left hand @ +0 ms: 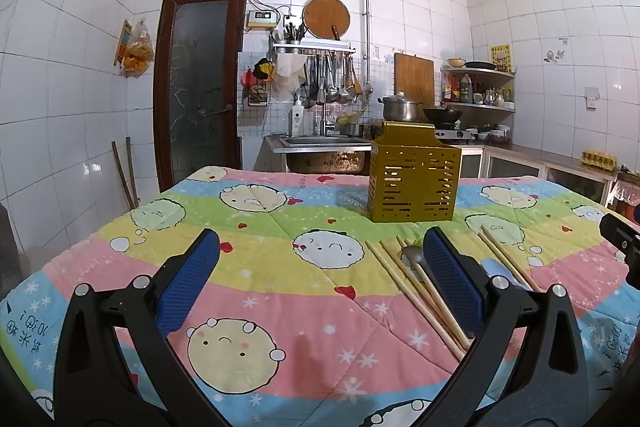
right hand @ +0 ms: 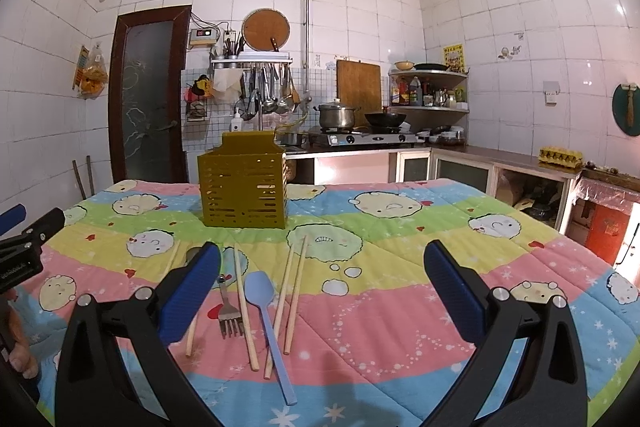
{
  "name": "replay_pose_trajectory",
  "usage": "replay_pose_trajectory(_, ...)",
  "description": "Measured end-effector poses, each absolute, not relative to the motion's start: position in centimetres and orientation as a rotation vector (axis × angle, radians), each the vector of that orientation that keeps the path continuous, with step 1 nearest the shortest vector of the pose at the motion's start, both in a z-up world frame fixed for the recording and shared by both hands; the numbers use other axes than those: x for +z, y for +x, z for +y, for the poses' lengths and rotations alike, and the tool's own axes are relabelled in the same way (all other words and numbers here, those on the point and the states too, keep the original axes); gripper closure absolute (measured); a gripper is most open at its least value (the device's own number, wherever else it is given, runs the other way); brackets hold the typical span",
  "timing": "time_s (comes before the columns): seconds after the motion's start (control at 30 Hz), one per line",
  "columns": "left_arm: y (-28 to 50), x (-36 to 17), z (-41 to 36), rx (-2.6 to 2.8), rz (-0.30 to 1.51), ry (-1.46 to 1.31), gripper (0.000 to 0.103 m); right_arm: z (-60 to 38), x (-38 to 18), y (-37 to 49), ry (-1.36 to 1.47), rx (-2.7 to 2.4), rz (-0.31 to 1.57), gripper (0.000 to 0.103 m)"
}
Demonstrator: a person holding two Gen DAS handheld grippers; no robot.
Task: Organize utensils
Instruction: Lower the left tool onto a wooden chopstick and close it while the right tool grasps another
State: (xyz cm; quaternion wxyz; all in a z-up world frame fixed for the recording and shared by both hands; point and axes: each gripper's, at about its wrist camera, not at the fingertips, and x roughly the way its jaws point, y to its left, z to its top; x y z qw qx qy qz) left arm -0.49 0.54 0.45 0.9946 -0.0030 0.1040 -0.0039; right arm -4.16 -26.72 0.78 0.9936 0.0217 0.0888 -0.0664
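Both tools gape empty; chopsticks (right hand: 295, 295) and spoon (right hand: 269, 323) lie lengthwise just left of your right tool (right hand: 322, 291), nearer than left tool (left hand: 320, 275).

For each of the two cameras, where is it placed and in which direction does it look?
Left wrist: sits on the left gripper, faces the gold utensil holder and kitchen wall; its blue fingers show.
Right wrist: sits on the right gripper, above the fork and blue spoon; the left gripper shows at the left edge.
Shared: holder, chopsticks, quilt.
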Motion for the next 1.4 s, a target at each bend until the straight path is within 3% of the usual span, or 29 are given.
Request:
replay_pose_trajectory(0.53,4.3,1.1,-1.8,-0.032,0.364,0.075,0.005,-26.7,1.1,0.7,0.026,-0.161,0.328,0.004)
replay_pose_trajectory(0.97,16.1,-1.3,-2.8,-0.008,0.671,0.022,0.005,-28.6,-1.6,14.2,0.063,-0.139,0.621,0.005)
replay_pose_trajectory(1.13,18.5,-2.7,-3.3,-0.013,0.765,0.004,0.005,-29.0,-3.2,16.9,0.089,-0.128,0.712,0.022)
replay_pose_trajectory(1.3,19.8,-3.8,-3.8,-0.015,0.814,-0.016,0.006,-29.6,-3.8,18.1,0.122,-0.126,0.757,0.022)
replay_pose_trajectory(1.4,20.4,-4.4,-3.7,-0.012,0.85,-0.013,0.012,-29.5,-4.0,18.4,0.119,-0.13,0.769,0.025)
